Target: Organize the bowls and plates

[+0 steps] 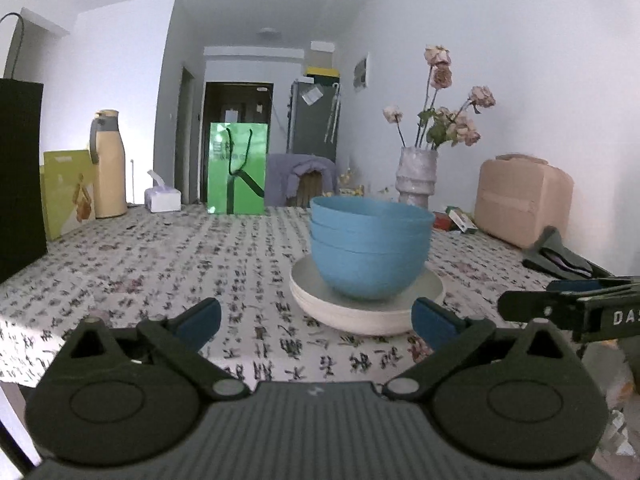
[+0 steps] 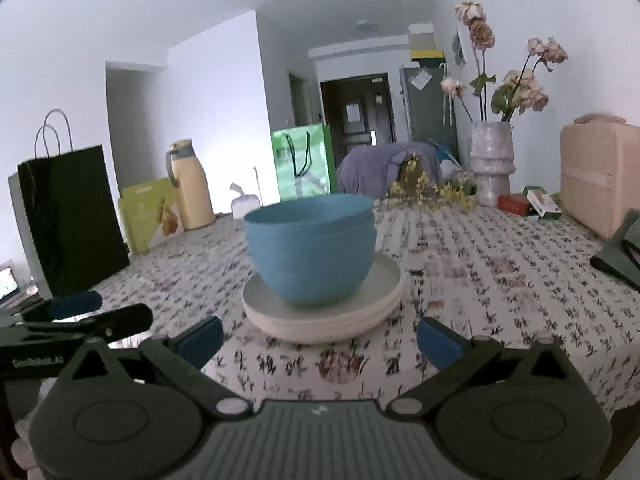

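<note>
Left wrist view: your left gripper [image 1: 316, 318] is spread wide and empty, same for the right gripper [image 2: 320, 338]. Just past them, blue bowls [image 1: 370, 246] sit nested on the stacked plates [image 1: 362, 306] mid-table. Looks basically done to me.

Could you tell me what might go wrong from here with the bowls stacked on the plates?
1. The blue bowls sit nested on the stack of white plates near the table's front edge; a bump from either open gripper could topple them or push the stack off the table.
2. The bowls look slightly off-centre on the plates, so lifting the whole pile could let them slide.
3. The vase of dried flowers stands behind; a wide swing might knock it.
</note>
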The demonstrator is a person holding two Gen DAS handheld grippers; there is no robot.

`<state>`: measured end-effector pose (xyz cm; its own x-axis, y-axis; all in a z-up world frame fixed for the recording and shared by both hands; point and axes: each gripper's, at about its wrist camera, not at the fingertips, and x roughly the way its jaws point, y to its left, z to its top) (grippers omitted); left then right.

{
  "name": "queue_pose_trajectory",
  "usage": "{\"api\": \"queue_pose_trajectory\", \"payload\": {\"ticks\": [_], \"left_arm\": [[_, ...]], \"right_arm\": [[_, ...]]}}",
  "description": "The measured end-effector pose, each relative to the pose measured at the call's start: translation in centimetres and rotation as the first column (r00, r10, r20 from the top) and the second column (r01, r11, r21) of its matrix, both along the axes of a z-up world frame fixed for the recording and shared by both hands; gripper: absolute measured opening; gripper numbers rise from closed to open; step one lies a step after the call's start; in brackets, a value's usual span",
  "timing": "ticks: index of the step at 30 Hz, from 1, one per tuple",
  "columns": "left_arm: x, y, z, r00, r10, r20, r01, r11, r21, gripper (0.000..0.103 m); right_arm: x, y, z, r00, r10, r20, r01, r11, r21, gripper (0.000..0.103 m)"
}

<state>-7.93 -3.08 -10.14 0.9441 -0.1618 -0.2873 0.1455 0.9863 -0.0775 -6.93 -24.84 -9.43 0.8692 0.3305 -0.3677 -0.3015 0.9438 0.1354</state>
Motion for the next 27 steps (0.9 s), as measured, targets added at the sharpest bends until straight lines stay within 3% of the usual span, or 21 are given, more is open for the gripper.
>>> {"api": "queue_pose_trajectory", "payload": {"ticks": [27], "left_arm": [[-0.29,0.76,-0.56,1.0,-0.007,-0.013,0.006,0.999,-0.036,0.103]], "right_arm": [[-0.41,0.01,-0.39,1.0,-0.003,0.029,0.004,1.0,-0.02,0.103]]}}
